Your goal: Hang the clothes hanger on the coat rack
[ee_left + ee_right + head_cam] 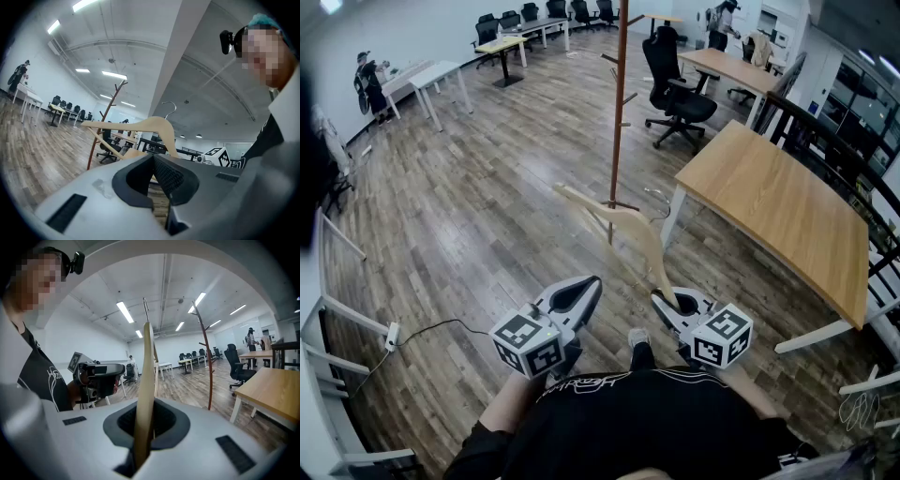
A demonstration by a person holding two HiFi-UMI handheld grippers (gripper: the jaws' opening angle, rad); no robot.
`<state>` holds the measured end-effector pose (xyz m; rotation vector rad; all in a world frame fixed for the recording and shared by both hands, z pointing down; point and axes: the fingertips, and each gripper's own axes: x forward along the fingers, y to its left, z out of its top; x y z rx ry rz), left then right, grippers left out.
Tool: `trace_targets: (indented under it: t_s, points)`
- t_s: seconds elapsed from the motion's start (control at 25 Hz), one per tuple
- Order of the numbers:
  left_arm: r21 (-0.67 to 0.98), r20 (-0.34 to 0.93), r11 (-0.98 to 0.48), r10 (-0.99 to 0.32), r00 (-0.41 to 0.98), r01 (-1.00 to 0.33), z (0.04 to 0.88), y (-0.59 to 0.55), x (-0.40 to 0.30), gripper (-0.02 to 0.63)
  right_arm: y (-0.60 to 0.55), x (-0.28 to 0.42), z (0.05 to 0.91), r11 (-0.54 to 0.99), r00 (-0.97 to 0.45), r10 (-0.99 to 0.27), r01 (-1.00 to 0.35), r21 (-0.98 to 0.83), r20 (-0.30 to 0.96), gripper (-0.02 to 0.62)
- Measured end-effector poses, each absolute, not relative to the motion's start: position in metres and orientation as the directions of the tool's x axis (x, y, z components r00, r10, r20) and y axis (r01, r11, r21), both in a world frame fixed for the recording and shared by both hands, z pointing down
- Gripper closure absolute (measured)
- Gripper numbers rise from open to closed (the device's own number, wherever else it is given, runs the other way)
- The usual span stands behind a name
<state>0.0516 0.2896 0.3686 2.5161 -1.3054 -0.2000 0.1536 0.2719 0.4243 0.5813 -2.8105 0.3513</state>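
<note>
The wooden clothes hanger (628,225) hangs in the air in front of me, one arm's end clamped in my right gripper (673,302), which is shut on it. In the right gripper view the hanger (146,376) rises edge-on from between the jaws, its wire hook on top. The brown coat rack (619,112) stands on the floor just beyond the hanger and apart from it; its pole (207,366) shows right of the hanger. My left gripper (587,289) is beside the right one, shut and holding nothing. In its view the hanger (140,125) floats beyond the jaws.
A long wooden table (778,206) stands to the right of the rack, with a black office chair (680,94) behind it. A cable (422,333) runs over the wood floor at the left. White desks (436,80) and people stand far off.
</note>
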Motion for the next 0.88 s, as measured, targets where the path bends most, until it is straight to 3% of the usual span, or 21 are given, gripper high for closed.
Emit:
trace_targets:
  t_s: [0.88]
  points:
    - [0.368,0.072,-0.532,-0.802,0.593,-0.763,0.386,0.196,0.054,0.598,0.181,0.161,0.444,0.854,-0.864,-0.372,-0.462,-0.238,0.34,0.554]
